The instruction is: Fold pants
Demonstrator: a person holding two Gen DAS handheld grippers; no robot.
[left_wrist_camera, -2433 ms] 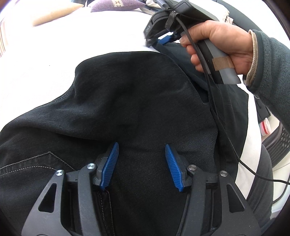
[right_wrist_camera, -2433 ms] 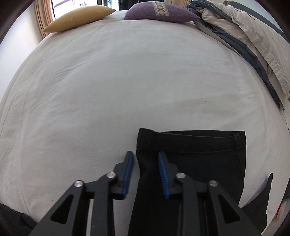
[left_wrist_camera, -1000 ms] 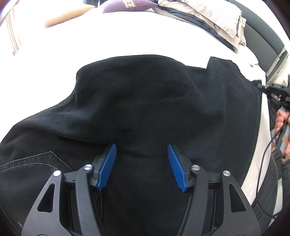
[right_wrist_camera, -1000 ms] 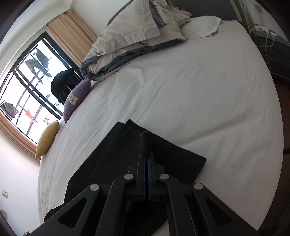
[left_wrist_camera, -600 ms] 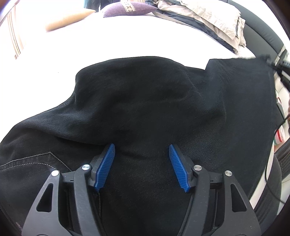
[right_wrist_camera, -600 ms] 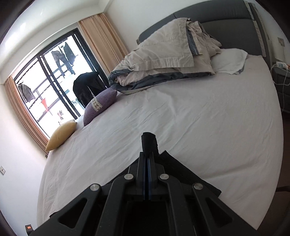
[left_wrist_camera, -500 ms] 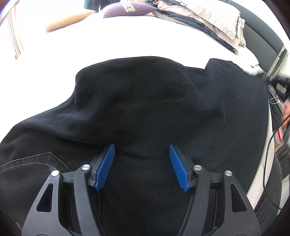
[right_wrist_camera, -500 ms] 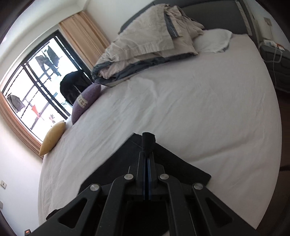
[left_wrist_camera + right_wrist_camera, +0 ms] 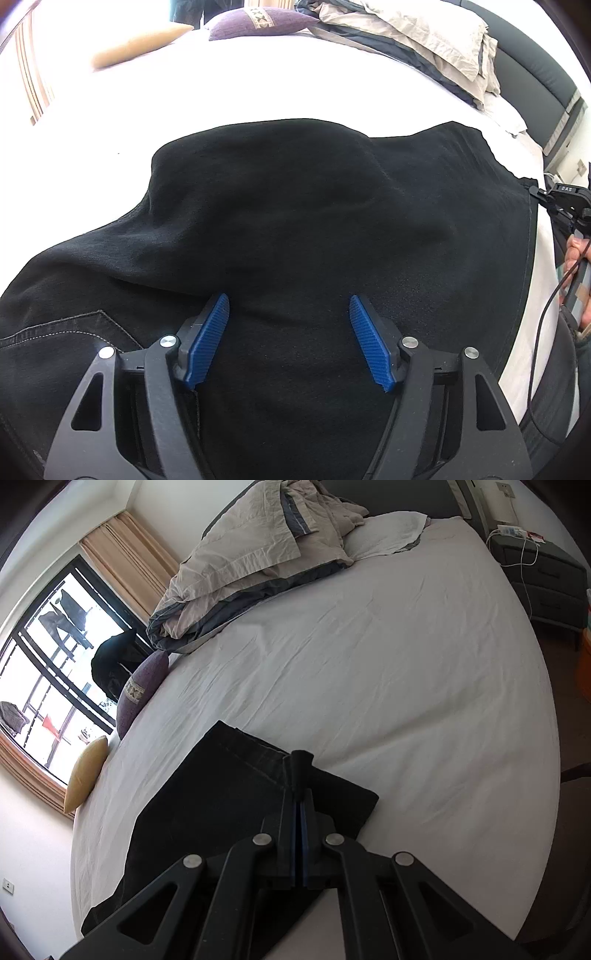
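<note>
Harsh window [image 9: 55, 657] daylight, fisheye-warped edges

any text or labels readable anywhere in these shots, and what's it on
"DAS" in small white letters on the black body of the right gripper, seen at the right edge of the left wrist view.
The purple cushion with a patterned band shows only a woven motif, no letters.
The items on the dark grey nightstand are too small to read.
The black denim pants show no label.
</note>
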